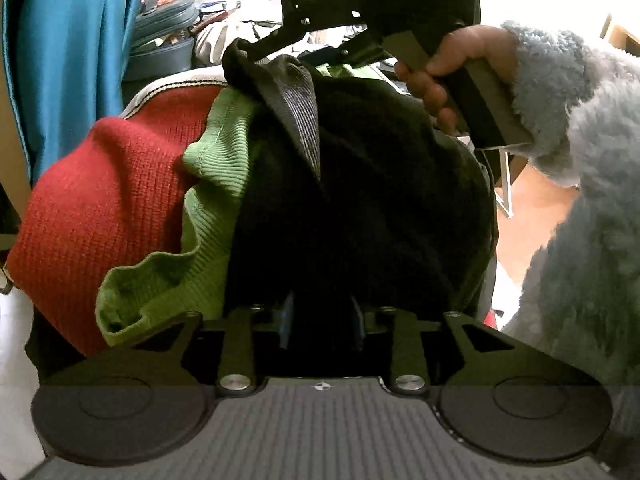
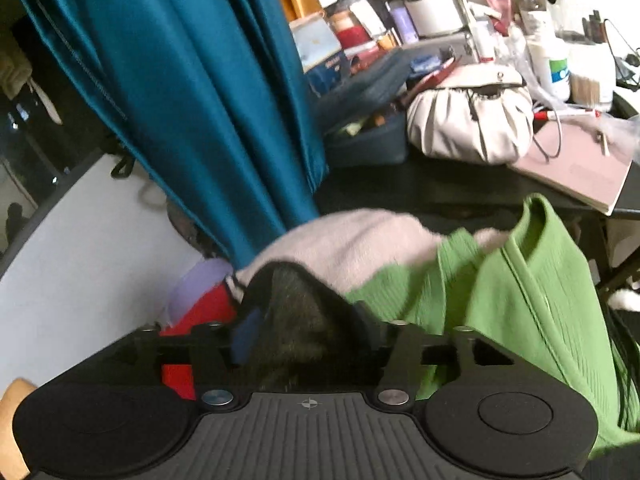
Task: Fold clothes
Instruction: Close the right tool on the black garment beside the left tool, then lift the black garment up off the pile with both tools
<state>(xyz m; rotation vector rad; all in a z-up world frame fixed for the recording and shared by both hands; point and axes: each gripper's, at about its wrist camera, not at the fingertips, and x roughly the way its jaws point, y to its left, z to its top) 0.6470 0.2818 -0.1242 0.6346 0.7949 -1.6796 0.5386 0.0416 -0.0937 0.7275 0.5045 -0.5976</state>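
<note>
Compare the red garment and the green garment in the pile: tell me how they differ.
The red garment is a fine, even knit; the green garment is ribbed, with a stitched hem. The red one lies as a smooth rounded mound at the pile's left edge; the green one is crumpled, its curled edge draped over the red. The green one borders the black garment; the red one does not. Both are unfolded knitwear in the same heap.

Teal curtain [image 2: 192,92] beside cluttered dark desk [image 2: 440,192], perhaps a dark window [image 2: 24,128].
</note>
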